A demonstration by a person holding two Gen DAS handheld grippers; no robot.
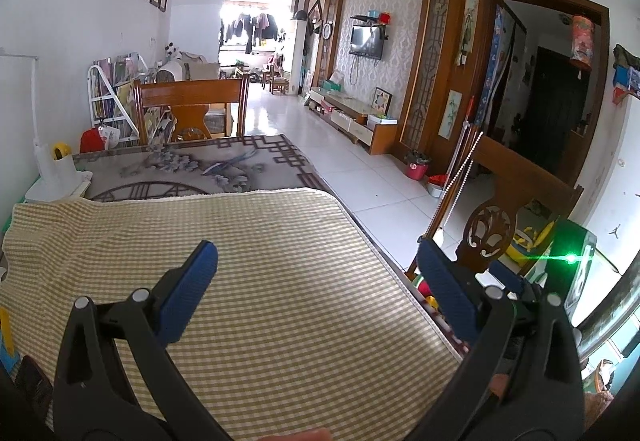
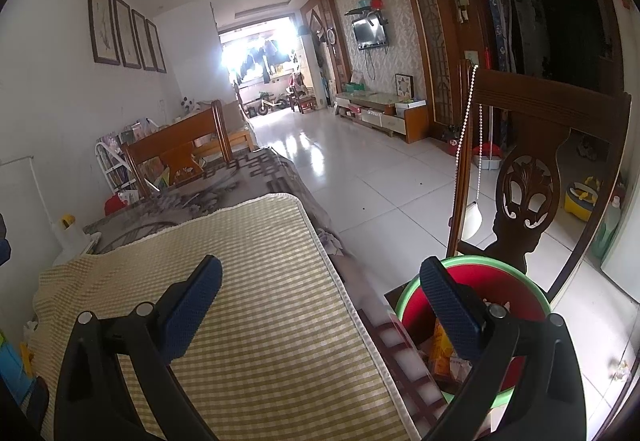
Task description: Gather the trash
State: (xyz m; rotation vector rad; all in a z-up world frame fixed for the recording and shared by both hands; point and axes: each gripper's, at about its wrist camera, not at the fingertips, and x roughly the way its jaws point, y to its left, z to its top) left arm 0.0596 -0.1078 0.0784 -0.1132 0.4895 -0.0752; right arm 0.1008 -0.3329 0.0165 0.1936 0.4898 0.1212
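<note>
Both tools (image 1: 316,277) (image 2: 320,289) gape above checked cloth (image 1: 260,261).

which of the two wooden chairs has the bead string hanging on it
The near chair beside the red bin, on the table's right. The far chair at the table's end has none.

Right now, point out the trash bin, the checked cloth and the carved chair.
Trash bin (image 2: 532,281): right wrist view, on its green rim.
Checked cloth (image 1: 280,261): left wrist view, on its bare middle.
Carved chair (image 2: 528,193): right wrist view, on the carved back panel.
</note>
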